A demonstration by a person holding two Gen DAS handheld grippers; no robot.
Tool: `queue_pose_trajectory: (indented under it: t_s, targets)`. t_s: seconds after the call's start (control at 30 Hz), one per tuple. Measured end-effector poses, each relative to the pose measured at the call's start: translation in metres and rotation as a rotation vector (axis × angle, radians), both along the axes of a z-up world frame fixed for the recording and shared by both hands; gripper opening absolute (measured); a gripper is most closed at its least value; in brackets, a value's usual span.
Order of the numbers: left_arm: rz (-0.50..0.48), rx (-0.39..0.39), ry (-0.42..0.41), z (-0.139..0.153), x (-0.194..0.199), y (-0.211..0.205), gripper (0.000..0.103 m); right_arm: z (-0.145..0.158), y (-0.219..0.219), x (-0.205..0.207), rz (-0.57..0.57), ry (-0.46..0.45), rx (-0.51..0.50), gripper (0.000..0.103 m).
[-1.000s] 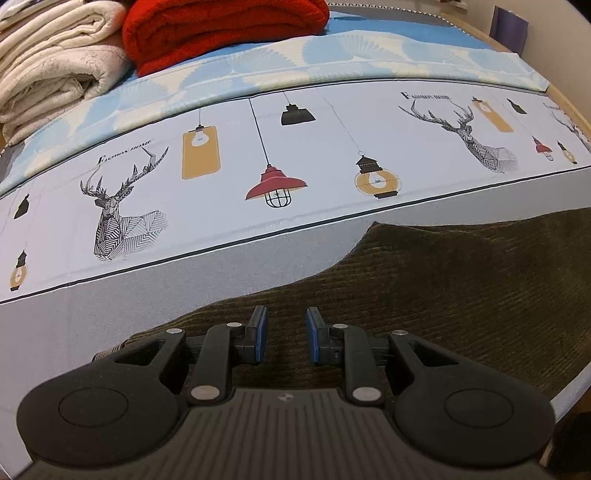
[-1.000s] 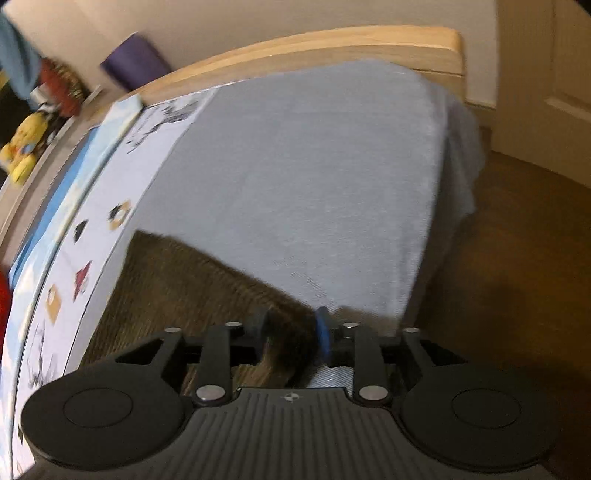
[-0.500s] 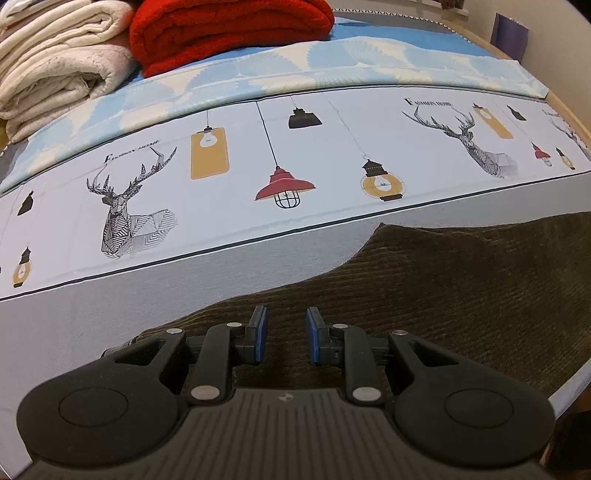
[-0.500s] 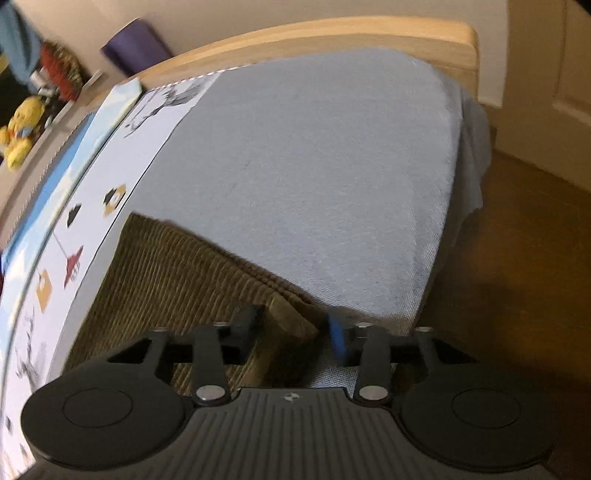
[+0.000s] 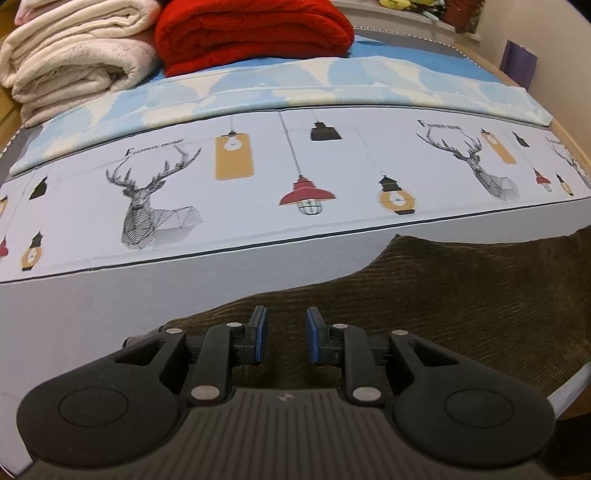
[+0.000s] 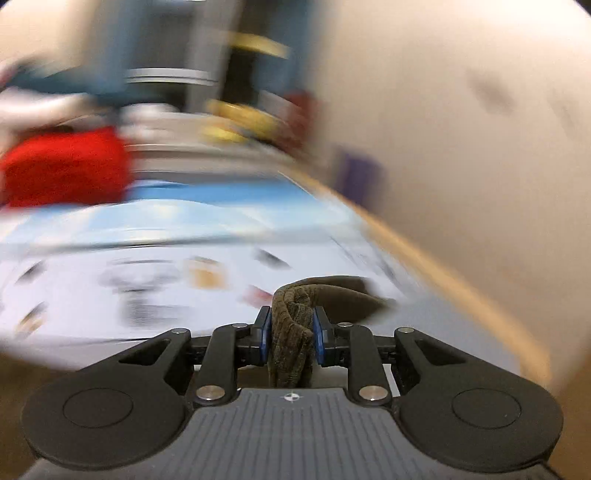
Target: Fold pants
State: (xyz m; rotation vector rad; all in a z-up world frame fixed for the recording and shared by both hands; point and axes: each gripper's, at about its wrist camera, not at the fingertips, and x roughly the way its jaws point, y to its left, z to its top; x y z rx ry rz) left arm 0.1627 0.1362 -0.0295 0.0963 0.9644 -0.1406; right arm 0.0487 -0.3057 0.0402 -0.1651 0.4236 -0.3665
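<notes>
Since half a second ago, the right tongs (image 6: pixel 291 334) are swinging up and around, now clamped on a bunched hem of the dark olive-brown corduroy pants (image 5: pixel 461 295); the rest is lying across the bed's grey sheet (image 5: pixel 92 302) toward 3 o'clock. The left tongs (image 5: pixel 282 338) are hovering apart over the near edge and, I judge, should be pinning it while the lifted end is carried over evenly.

- A bed (image 5: pixel 92 295) with a grey cover fills the view ahead of the left claw (image 5: pixel 283 339).
- Dark olive corduroy pants (image 5: pixel 461 295) lie flat on the grey cover, under this claw and stretching off to its right.
- Beyond the claw lies a pale sheet (image 5: pixel 258 206) printed with deer heads and hanging lamps.
- Farthest from the claw, a folded red blanket (image 5: pixel 251 33) and, to its left, folded cream blankets (image 5: pixel 74 62) rest on a blue-and-white patterned strip.
</notes>
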Motion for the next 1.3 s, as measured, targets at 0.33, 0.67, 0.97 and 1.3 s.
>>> queue_pose_trajectory:
  t_s: [0.33, 0.67, 0.97, 1.3]
  targets:
    - [0.03, -0.043, -0.004, 0.004, -0.015, 0.03, 0.025, -0.137, 0.268, -0.025, 0.769, 0.391, -0.249, 0.032]
    - [0.066, -0.067, -0.024, 0.009, -0.023, 0.058, 0.025, -0.112, 0.218, -0.003, 0.682, 0.362, -0.135, 0.051]
    - [0.073, -0.071, -0.025, 0.009, -0.027, 0.066, 0.025, -0.138, 0.231, 0.014, 0.76, 0.48, -0.017, 0.014]
    - [0.097, -0.081, -0.025, 0.01, -0.026, 0.075, 0.025, -0.127, 0.222, -0.019, 0.848, 0.501, -0.086, 0.015]
